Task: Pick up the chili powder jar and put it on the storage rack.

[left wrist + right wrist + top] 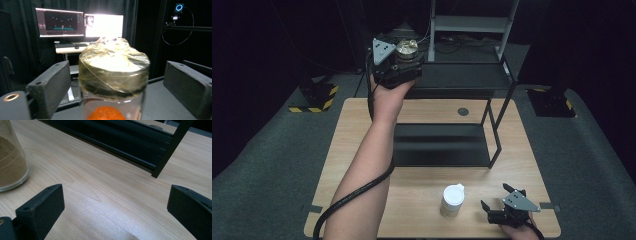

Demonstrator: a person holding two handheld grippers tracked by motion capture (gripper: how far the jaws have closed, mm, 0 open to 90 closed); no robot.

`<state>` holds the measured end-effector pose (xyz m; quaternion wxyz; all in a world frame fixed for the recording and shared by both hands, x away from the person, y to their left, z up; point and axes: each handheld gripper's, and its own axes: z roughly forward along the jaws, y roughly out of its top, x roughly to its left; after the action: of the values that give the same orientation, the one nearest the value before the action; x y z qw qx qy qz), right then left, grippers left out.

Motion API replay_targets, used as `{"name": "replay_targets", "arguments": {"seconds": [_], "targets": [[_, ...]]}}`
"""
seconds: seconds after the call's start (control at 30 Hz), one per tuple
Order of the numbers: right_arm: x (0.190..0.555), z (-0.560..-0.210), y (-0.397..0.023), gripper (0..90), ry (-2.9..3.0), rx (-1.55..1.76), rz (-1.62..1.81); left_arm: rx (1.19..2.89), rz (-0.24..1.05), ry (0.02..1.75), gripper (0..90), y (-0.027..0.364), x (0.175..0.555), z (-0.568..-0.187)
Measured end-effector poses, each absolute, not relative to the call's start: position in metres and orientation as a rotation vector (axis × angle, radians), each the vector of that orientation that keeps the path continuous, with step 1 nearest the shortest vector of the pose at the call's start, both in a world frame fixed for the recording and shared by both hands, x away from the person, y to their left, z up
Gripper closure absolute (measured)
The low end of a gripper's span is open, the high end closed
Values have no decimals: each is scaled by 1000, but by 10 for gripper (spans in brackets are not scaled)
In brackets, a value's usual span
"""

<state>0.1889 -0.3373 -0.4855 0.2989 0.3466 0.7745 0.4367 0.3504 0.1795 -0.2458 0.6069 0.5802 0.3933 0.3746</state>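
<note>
Now the jar (113, 80) stands on the shelf's (462, 77) upper level, left tongs (404, 60) open around it; right tongs (504, 202) open, empty; near jar (452, 199) remains.

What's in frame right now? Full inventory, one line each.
Wrapped jar: 1, clear glass with a gold lid under plastic wrap, orange powder inside; on the rack's top shelf, between the left gripper's jaws, pads not touching it.
White-lidded jar: 1, clear glass with tan powder; near edge of the table, left of the right gripper.
Rack: 1, black, two shelves; middle to far side of the table.
Table: 1, light wood.
Monitors: 2, lit; on a desk in the background.
Left gripper: 1, black, open, raised at the top shelf.
Right gripper: 1, black, open and empty, low at the near right of the table.
</note>
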Motion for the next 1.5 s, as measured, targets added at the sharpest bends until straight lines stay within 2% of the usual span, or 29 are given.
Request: {"name": "replay_targets", "arguments": {"seconds": [0.33, 1.07, 1.5], "targets": [[189, -485, -335, 0, 2059, 916, 1148, 1344, 877, 872, 4, 189, 325, -253], [189, -485, -334, 1, 2061, 914, 1139, 1342, 906, 855, 4, 211, 263, -272], [189, -484, -335, 1, 2061, 922, 1141, 1382, 918, 828, 4, 219, 240, -289]]}}
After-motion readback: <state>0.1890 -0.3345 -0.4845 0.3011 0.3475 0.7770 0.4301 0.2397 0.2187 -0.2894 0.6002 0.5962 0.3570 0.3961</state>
